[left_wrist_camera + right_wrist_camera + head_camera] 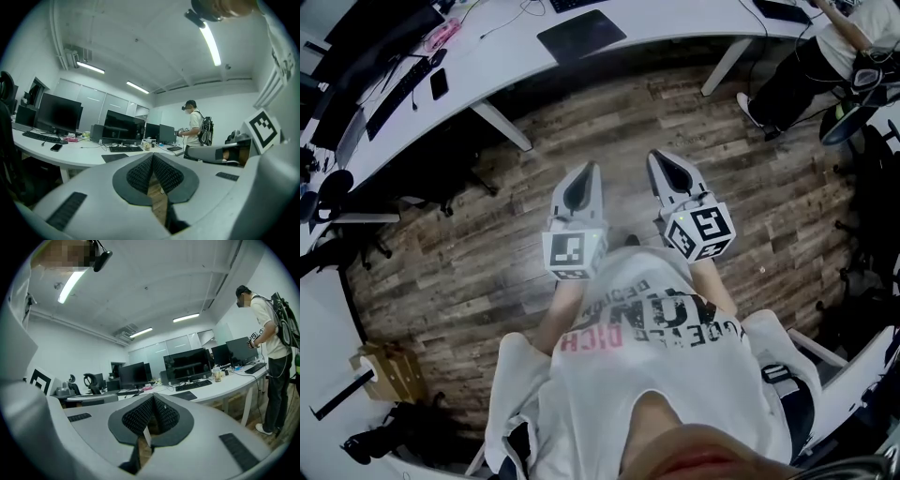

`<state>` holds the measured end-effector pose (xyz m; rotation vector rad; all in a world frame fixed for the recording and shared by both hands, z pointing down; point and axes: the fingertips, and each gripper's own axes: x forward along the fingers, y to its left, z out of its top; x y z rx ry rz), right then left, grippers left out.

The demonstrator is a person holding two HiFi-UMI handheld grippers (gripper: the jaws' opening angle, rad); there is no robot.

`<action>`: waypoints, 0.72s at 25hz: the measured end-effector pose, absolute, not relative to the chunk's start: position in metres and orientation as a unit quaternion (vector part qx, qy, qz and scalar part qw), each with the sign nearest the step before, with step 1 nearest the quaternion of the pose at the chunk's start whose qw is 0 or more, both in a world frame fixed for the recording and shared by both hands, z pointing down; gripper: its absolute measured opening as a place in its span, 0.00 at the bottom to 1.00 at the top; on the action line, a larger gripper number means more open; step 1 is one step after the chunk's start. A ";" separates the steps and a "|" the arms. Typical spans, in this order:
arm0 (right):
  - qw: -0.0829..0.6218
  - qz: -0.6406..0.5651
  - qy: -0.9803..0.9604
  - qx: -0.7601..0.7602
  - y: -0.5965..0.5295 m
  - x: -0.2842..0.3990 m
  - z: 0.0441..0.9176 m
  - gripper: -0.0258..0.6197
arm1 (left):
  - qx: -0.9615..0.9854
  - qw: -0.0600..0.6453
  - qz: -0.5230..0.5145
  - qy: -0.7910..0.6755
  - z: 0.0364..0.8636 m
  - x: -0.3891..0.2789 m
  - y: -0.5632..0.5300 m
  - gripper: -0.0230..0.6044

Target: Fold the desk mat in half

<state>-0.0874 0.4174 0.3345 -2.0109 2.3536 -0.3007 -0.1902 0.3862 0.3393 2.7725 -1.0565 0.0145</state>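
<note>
Clenched and empty, the left gripper (152, 158) is held level in front of the person's chest, its dark ribbed pads pressed together at the tips with nothing caught between them. The right gripper (153, 398) is likewise closed on nothing, its pads met at the tips. It is held just beside the left one, above the wooden plank floor (694, 122). Both are pointed toward the long white desk (502, 70), and both are well apart from it.

The desk mat (581, 35), a dark rectangle, is laid flat and unfolded on that desk, near its front edge. It is touched by neither gripper. Further left on the same desk, as seen in the head view, a black phone (439, 82) and a black keyboard (398, 89) are set down. A row of dark monitors (119, 126) is stood along the desk behind the mat.

A second person (272, 333), in a white shirt and dark cap with a backpack, is seen standing at the desk, well to the right of the mat. A cardboard box (389, 370) is placed on the floor at the lower left of the head view.
</note>
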 end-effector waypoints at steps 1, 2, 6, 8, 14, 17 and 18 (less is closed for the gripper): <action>0.014 -0.096 0.758 -0.645 0.417 -0.087 0.335 0.04 | 0.931 0.088 0.005 -0.354 0.340 -0.189 0.386 0.04; 0.013 -0.095 0.759 -0.644 0.417 -0.085 0.334 0.04 | 0.931 0.089 0.005 -0.354 0.339 -0.187 0.385 0.04; 0.017 -0.091 0.759 -0.644 0.416 -0.076 0.331 0.04 | 0.929 0.094 0.001 -0.359 0.338 -0.180 0.380 0.04; 0.023 -0.091 0.764 -0.638 0.416 -0.071 0.330 0.04 | 0.927 0.093 0.004 -0.363 0.341 -0.177 0.379 0.04; 0.027 -0.090 0.768 -0.633 0.422 -0.059 0.332 0.04 | 0.925 0.090 0.005 -0.369 0.342 -0.167 0.383 0.04; 0.024 -0.100 0.762 -0.640 0.422 -0.052 0.340 0.04 | 0.925 0.094 0.008 -0.369 0.347 -0.164 0.380 0.04; 0.023 -0.105 0.758 -0.643 0.421 -0.049 0.343 0.04 | 0.925 0.096 0.011 -0.368 0.350 -0.163 0.378 0.04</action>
